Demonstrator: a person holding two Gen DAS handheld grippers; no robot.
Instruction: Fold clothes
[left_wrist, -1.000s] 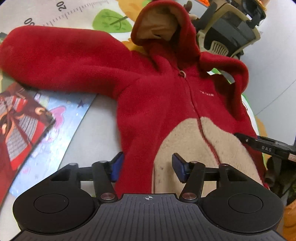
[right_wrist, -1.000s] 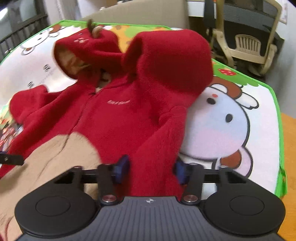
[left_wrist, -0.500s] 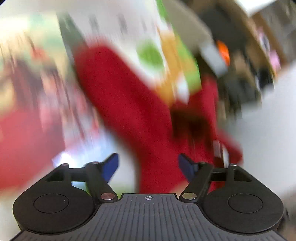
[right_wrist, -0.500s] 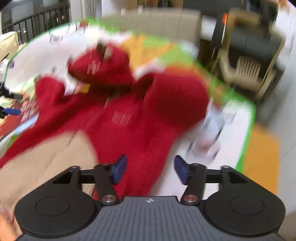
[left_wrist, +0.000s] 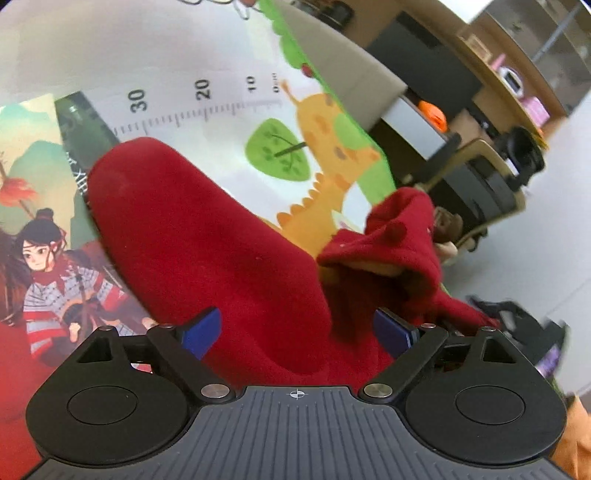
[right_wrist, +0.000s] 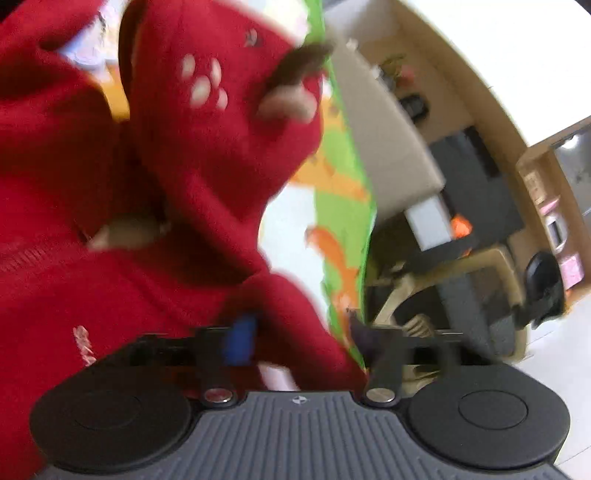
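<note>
On the play mat (left_wrist: 236, 92), red fleece hooded suit (left_wrist: 207, 251) lies spread, hood (left_wrist: 399, 236) up toward far green edge. Left sleeve (left_wrist: 147, 192) stretched out over a picture book (left_wrist: 40, 258) at mat's left side.

Left gripper (left_wrist: 295, 328): jaws released, wide apart, straddling the sleeve base/shoulder area; blue pads not pressing cloth as far as visible. Nothing gripped.

Right gripper (right_wrist: 299, 338): view motion-blurred. Jaws look apart w/ red fleece of the shoulder/other sleeve (right_wrist: 280, 306) between them; can't tell if cloth is pinched or just lying in the gap. Hood in this view (right_wrist: 221, 110) close up, pale spots + brown ear on top, chest lettering at lower left.

Step, as a guess: early in fold, both grippers lining up on upper garment, prob. for folding sleeves in over chest. No fold seen on the left sleeve yet; right side not judgeable.

Next move calls for: left closing on sleeve near shoulder or further toward cuff, then carrying it across chest; right needs a steady pinch on its side so body doesn't drag. Thick fleece = deep bite needed, thin pinch likely slips. Watch the book under the sleeve, could get dragged along.
</note>
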